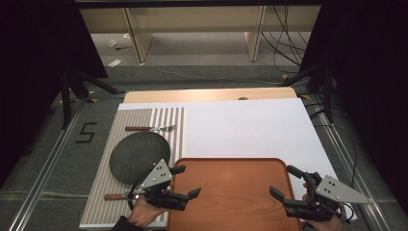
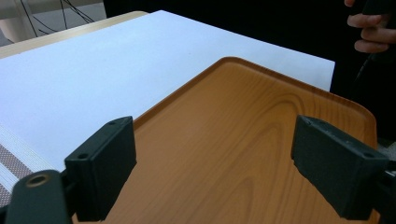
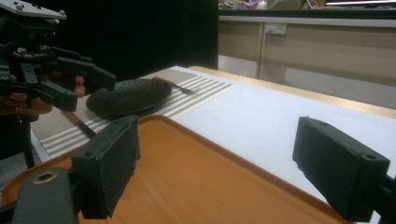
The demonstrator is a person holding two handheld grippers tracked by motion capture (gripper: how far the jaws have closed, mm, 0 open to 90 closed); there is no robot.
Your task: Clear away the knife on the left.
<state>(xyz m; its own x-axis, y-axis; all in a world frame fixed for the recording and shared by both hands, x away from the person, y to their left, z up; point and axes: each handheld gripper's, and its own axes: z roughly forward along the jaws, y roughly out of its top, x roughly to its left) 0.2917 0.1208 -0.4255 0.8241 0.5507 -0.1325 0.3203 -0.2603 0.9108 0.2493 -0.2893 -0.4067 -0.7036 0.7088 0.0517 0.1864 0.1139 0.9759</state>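
High view: my left claw (image 1: 184,182) and right claw (image 1: 284,183), both spread and empty, flank tray (image 1: 231,192) at near bench (image 1: 250,127) edge. Risk: uneven grips could tilt tray.

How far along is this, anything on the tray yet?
Done: nothing. The wooden tray is bare. In hand: nothing; the left claw and right claw hover open over its two sides. Left: the dark plate, fork and knife lie untouched on the striped mat.
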